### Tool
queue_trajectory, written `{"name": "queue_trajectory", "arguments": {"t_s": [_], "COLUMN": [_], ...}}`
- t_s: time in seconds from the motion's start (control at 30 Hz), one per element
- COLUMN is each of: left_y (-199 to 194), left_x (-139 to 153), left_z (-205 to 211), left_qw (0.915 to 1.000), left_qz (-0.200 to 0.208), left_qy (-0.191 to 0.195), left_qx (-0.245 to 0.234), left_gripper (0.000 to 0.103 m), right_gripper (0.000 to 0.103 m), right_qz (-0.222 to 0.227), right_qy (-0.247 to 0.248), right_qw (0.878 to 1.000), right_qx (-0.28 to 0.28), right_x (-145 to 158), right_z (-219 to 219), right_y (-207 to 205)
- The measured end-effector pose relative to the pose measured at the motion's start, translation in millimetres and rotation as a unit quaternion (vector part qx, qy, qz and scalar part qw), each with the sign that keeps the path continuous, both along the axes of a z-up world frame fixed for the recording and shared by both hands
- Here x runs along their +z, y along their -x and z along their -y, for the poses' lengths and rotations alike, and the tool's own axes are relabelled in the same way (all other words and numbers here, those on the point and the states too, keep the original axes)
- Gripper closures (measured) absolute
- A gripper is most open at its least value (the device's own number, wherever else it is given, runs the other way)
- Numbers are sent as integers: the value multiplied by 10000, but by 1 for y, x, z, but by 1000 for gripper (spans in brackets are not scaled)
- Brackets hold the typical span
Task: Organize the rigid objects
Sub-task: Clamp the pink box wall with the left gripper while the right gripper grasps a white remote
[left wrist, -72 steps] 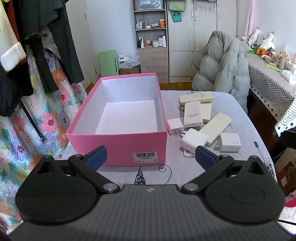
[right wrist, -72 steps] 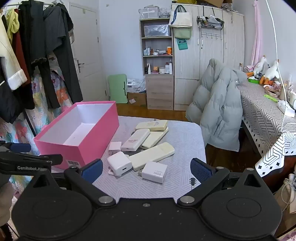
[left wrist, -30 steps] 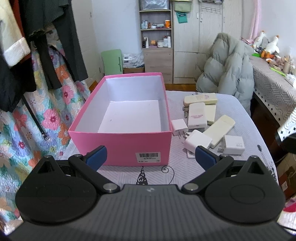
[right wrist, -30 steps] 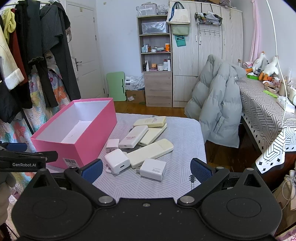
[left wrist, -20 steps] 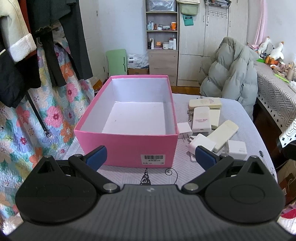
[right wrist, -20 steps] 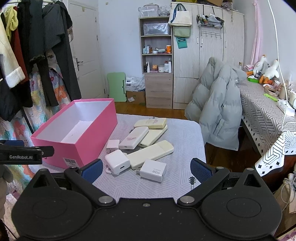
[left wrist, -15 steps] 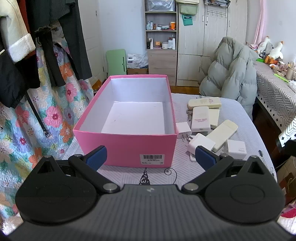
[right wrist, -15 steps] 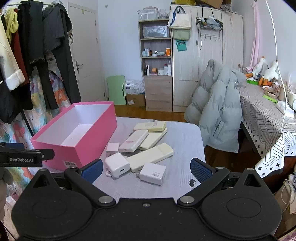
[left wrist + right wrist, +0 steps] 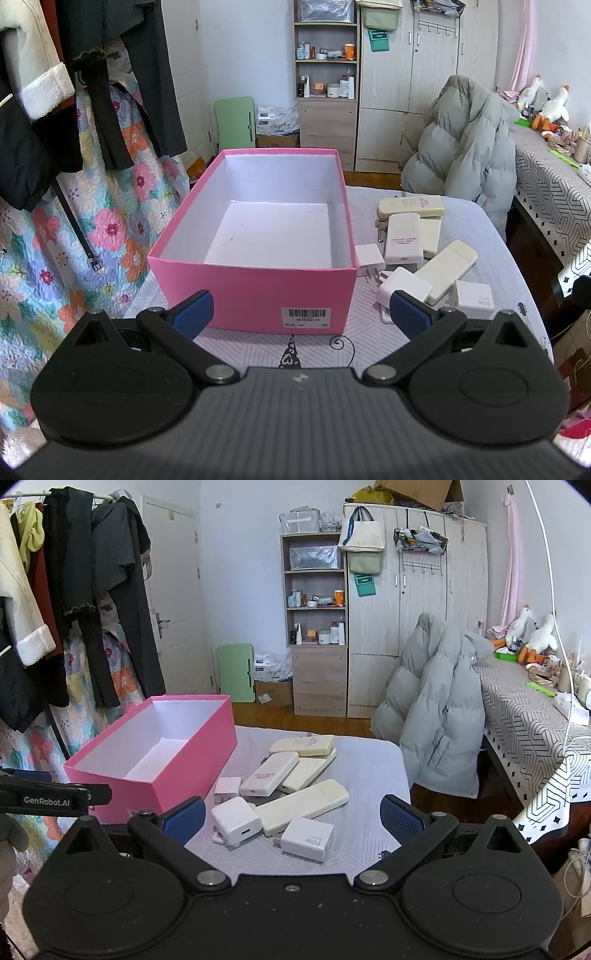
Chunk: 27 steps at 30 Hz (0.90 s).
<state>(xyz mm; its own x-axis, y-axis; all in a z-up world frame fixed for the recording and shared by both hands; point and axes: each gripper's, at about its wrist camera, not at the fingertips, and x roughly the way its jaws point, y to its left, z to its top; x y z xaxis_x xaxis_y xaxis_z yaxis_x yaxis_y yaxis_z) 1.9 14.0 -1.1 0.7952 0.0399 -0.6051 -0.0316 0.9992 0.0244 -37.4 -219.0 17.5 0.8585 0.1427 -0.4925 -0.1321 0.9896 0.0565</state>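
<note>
My left gripper hangs with its blue-padded fingers spread wide and nothing between them, facing the short end of the pink box straight ahead. The box sits open-topped on the quilted table, its white inside bare, a barcode label on the wall nearest me.

To the right of that box lies a cluster of white and cream pieces. From my right gripper, which is also held wide apart and grips nothing, the closest are two white charger blocks: one just ahead of my left finger, and one marked 90W between the fingers. A long cream power bank lies just beyond them, touching both. Farther ahead a white power bank with pink print rests partly over another cream one, with a third cream one across the far end. A small white plug adapter sits between the pile and the box.

Off to my right a grey puffer jacket is draped over a chair.
</note>
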Motion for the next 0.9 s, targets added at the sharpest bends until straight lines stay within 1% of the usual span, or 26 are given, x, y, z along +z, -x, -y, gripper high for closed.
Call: {"name": "queue_trajectory", "arguments": {"t_s": [0.53,0.73,0.83,0.9], "left_y": [1,-1,-4,-7], "left_x": [0,-1,5,11], "left_z": [-1,1,1,-6], "left_qw": [10000,9999,9994,9986], "left_qz": [3,-59,-135,-164], "left_qy": [-3,-83,-202,-239], "left_qx": [3,-58,-230,-438], "left_gripper": [0,0,0,1], "right_gripper": [1,1,1,1], "right_qz": [-14,-27,207,519], "right_qy": [-13,-43,-180,-412], "right_qw": [10000,10000,9993,9968], "right_qx": [3,54,244,447], "right_x": [-2,-5,-3,1], "right_z": [1,2,6,12], "right_y": [0,-2,-2,-3]}}
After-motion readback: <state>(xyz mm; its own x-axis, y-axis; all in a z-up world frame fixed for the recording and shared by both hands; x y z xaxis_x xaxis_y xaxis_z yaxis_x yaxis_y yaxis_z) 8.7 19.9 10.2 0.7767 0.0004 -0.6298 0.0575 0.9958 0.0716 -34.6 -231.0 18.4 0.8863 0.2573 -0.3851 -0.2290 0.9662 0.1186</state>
